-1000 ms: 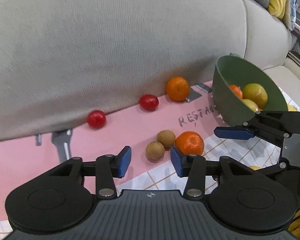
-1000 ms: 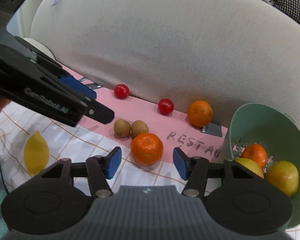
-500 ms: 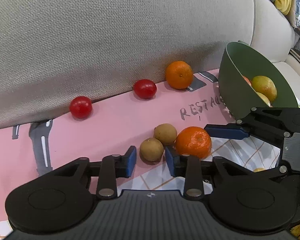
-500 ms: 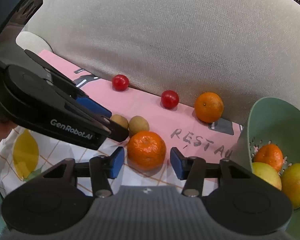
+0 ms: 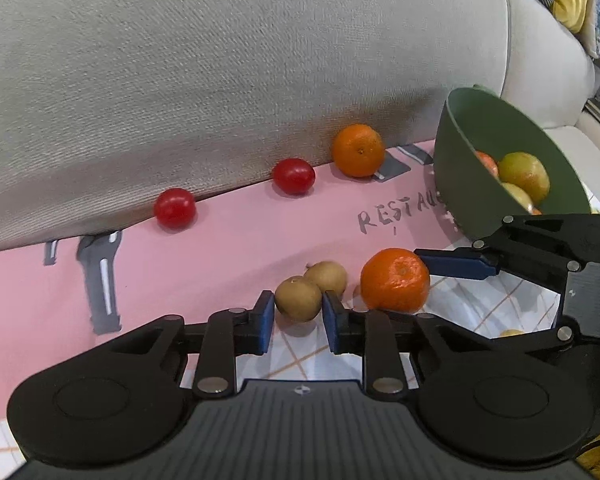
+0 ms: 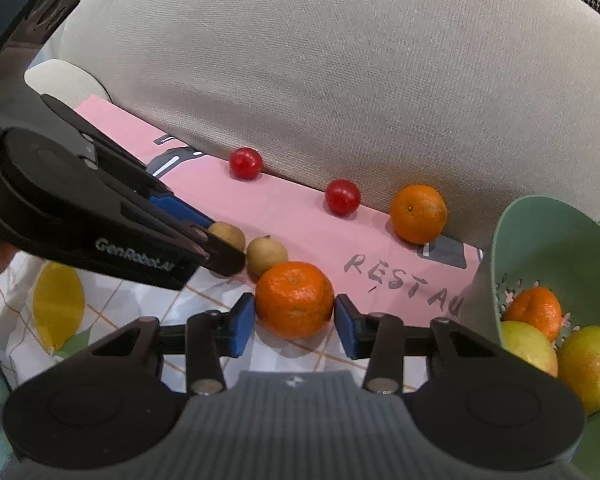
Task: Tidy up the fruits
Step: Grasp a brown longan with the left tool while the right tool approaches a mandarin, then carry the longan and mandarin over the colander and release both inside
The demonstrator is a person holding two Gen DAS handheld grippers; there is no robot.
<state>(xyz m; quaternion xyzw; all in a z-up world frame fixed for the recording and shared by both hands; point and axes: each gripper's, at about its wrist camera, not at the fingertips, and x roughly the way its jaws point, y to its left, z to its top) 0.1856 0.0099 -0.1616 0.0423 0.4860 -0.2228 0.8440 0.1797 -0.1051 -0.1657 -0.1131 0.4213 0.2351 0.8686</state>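
My left gripper [image 5: 297,316] is shut on a small brown fruit [image 5: 299,298], which rests on the pink mat's edge. A second brown fruit [image 5: 326,276] touches it from behind. In the right wrist view the left gripper [image 6: 224,248] reaches in from the left over that brown fruit [image 6: 226,236]. My right gripper [image 6: 295,318] has its jaws closing, with both blue pads against the sides of a mandarin [image 6: 295,300] lying on the checked cloth. A green bowl [image 6: 540,240] at the right holds a mandarin and two yellow-green fruits.
Two cherry tomatoes [image 5: 175,208] [image 5: 294,176] and an orange [image 5: 358,150] lie along the grey sofa cushion [image 5: 220,60] at the back of the pink mat [image 5: 180,264]. The checked cloth shows a yellow lemon shape [image 6: 58,300] at the left.
The left jaws have closed onto the nearer brown fruit. The right jaws have narrowed until the pads meet the mandarin. Both grippers have crept slightly closer to the fruit.
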